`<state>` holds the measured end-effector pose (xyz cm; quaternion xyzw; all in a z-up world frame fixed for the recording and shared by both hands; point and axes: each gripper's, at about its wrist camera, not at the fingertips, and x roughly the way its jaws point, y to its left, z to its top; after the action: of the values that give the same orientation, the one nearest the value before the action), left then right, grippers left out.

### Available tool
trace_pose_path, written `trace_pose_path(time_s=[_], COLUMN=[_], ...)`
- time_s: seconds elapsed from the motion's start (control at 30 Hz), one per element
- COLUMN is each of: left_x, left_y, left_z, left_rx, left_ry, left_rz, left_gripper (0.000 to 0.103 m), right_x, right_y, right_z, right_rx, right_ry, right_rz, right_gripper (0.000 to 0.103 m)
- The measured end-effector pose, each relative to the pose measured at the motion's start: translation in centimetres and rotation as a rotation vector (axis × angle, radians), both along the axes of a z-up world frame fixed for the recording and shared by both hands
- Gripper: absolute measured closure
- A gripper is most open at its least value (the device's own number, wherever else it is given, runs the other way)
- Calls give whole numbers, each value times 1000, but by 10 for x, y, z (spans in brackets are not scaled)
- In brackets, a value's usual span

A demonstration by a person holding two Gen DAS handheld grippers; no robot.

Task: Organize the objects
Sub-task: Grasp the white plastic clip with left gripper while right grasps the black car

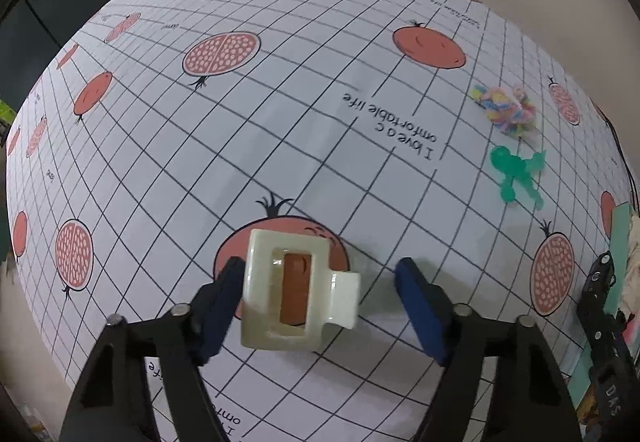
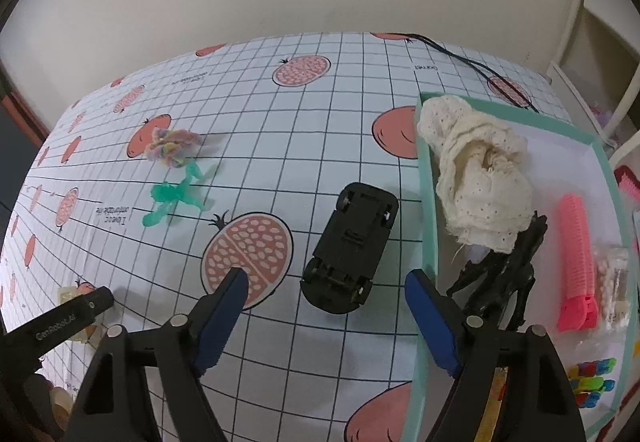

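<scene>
Two tools work over a tabletop (image 1: 280, 146) covered in a white grid cloth printed with pomegranates. Farthest left, the left tool (image 1: 320, 306) hangs with its blue-padded fingers (image 1: 218, 314) spread wide and released; a cream plastic rectangular frame with a side tab (image 1: 298, 294) lies on the cloth between them, its left edge at or just beside the left pad and its tab well clear of the right one. Further right and farther back lie a translucent green plastic figure (image 1: 516, 174) and, just behind it, a pastel multicoloured fluffy clump (image 1: 506, 108).

Seen from the right wrist, the right tool (image 2: 326, 322) is likewise released, its fingers apart over the cloth. Just ahead of the gap between them a black toy car (image 2: 352, 254) lies upside down with its wheels up. Right of the car stands a teal-walled cardboard box (image 2: 428, 218). Inside it, from left to right, are a crumpled cream lace cloth (image 2: 476, 178), a black toy animal figure (image 2: 508, 274), a pink ribbed plastic hair roller (image 2: 576, 262) and a small clear bag of pale beads (image 2: 612, 282). Bright coloured clips (image 2: 592, 378) sit at the box's near right corner.
</scene>
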<state>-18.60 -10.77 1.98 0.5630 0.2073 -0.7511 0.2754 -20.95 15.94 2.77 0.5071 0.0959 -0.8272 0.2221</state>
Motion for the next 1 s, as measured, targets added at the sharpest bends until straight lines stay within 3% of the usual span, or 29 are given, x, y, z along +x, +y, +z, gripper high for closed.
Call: trace_pose_path(time_s=[0.17, 0.5, 0.73, 1.0], left_x=[1, -4, -10, -20], left_y=[0, 2, -5, -9], left_z=[5, 8, 5, 0], left_rx=[-1, 56, 66, 70], left_ry=[23, 81, 97, 107], left_rz=[8, 0, -13, -26], left_gripper=[54, 55, 55, 55], right_x=[0, 1, -2, -6], right_y=[-1, -6, -9, -7], right_z=[-1, -3, -13, -12], right_rx=[-1, 7, 9, -18], right_ry=[9, 27, 0, 36], right_rz=[-8, -4, -19, -50], right_gripper=[21, 21, 27, 29])
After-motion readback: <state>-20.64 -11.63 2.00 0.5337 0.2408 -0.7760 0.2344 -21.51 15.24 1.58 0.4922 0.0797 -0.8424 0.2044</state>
